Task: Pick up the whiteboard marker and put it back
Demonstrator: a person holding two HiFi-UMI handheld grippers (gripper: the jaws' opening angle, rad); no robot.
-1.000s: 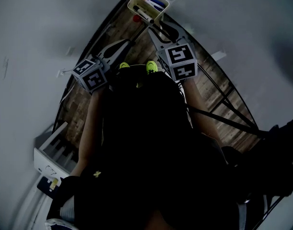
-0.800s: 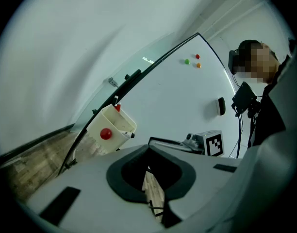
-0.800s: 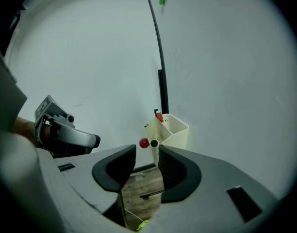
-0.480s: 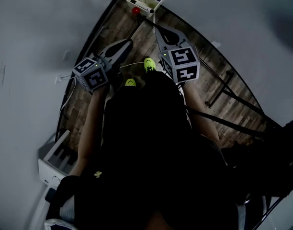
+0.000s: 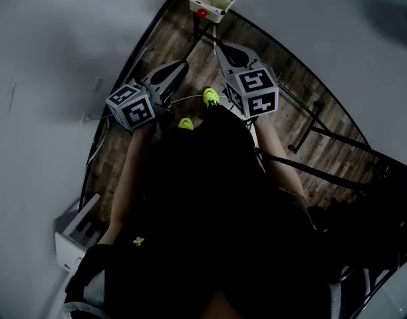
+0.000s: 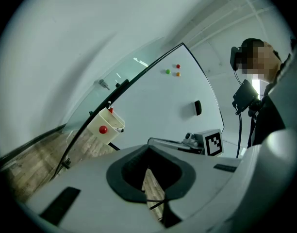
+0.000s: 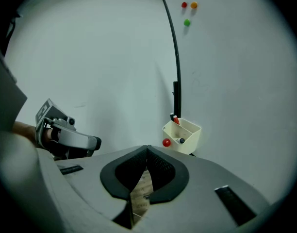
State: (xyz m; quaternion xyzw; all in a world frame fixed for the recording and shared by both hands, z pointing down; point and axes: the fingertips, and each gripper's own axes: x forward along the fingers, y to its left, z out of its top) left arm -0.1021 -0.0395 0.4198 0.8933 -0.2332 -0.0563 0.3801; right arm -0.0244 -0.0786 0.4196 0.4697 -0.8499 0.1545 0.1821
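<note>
**Marker in the holder, both grippers empty**

The marker [image 7: 175, 120], red-capped, stands in the holder [image 7: 189, 143] fixed at the edge of the board [image 6: 163, 101], with other pens beside it. The right gripper [image 7: 146, 146] has just been closing, and its jaws meet with nothing between them. The left gripper [image 6: 146, 147] is likewise closed and empty. Both are well apart from the holder.

The likely trouble lies in any reach for the marker. Closed jaws would only push it over or nudge the holder, so they must part first. With the pens so close together, a careless grip could catch two, or the wrong one.

The head view, dark and steep, shows the holder from above with both grippers short of it over the floor [image 5: 293, 121]. Only the right gripper view shows the holder's front, its red ball [image 7: 166, 142] and the upright marker. Only the left gripper view shows the board's face, with three magnets [image 6: 173, 71] and an eraser [image 6: 198, 108].
</note>
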